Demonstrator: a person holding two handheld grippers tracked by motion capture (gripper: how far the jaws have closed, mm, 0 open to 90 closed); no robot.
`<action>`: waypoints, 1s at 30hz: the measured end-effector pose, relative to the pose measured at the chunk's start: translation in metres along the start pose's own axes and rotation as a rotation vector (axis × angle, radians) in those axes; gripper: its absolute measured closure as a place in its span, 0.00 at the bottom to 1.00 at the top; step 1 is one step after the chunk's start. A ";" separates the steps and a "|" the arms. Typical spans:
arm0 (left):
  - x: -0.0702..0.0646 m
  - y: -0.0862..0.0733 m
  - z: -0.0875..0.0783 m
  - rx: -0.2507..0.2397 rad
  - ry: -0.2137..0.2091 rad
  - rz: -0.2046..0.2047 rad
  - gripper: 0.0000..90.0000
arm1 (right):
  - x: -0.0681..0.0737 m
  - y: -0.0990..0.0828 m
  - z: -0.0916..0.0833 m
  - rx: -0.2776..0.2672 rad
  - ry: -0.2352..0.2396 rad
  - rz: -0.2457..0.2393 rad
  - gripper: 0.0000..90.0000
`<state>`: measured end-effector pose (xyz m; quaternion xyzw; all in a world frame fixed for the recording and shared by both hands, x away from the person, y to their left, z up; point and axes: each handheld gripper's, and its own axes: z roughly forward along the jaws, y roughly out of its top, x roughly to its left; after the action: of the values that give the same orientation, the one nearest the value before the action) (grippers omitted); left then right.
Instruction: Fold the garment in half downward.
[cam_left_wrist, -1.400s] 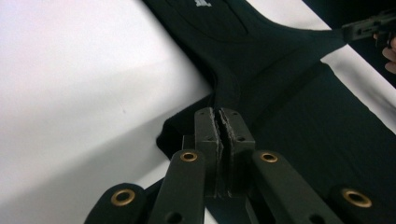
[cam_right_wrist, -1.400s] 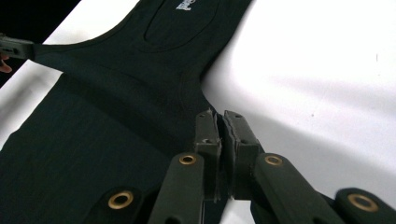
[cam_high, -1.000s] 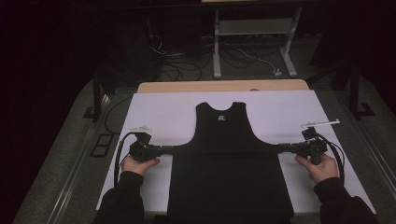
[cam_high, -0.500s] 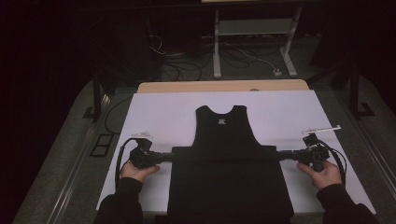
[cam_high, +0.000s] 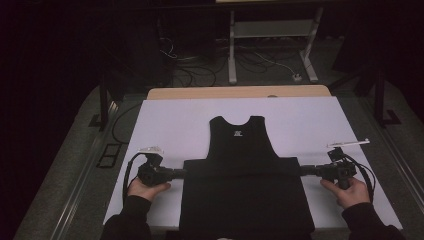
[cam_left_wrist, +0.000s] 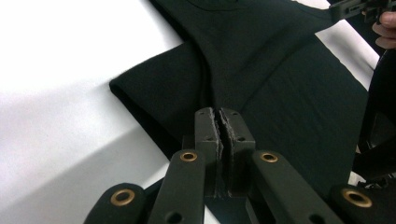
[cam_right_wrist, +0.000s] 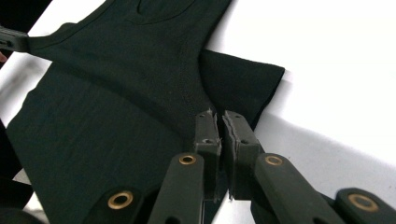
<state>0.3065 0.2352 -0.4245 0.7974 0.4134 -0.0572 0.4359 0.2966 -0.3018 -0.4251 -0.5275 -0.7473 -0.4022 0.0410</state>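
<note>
Presently, the left hand (cam_high: 146, 187) rests at the near-left part of the white sheet (cam_high: 175, 120) that covers the table, holding the left gripper (cam_high: 181, 173) level and pointing toward the middle. In the left gripper view its jaws stand pressed together, clenched on the dark fabric at the left edge of the black sleeveless top (cam_high: 243, 175); a folded flap of the cloth lies on the sheet just beyond the jaw tips.

The top lies flat at the centre of the table, neck opening toward the far side, its lower part reaching the near edge. A small pale label (cam_high: 238, 134) shows below the neckline. The fabric is drawn out sideways between the two grippers, forming a straight band across the garment at the level of the grips.

At the right, the right gripper (cam_high: 306, 171) mirrors the left: level, pointing inward, jaws closed on the right edge of the top, as the right gripper view confirms. The right hand (cam_high: 351, 191) holds it near the right border of the sheet. A cable (cam_high: 369, 176) loops from that gripper past the hand.
</note>
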 end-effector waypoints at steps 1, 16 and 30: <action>0.000 0.000 0.000 0.003 -0.001 -0.001 0.94 | 0.000 -0.001 0.000 -0.004 0.003 -0.008 0.93; 0.000 -0.006 0.000 0.046 0.025 -0.023 0.94 | 0.005 -0.010 -0.005 0.021 0.007 0.003 0.93; -0.005 -0.006 0.011 0.093 0.084 0.046 0.80 | 0.005 -0.013 0.003 0.063 -0.012 -0.006 0.88</action>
<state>0.3020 0.2256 -0.4324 0.8278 0.4097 -0.0326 0.3819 0.2850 -0.2974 -0.4317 -0.5260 -0.7614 -0.3752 0.0521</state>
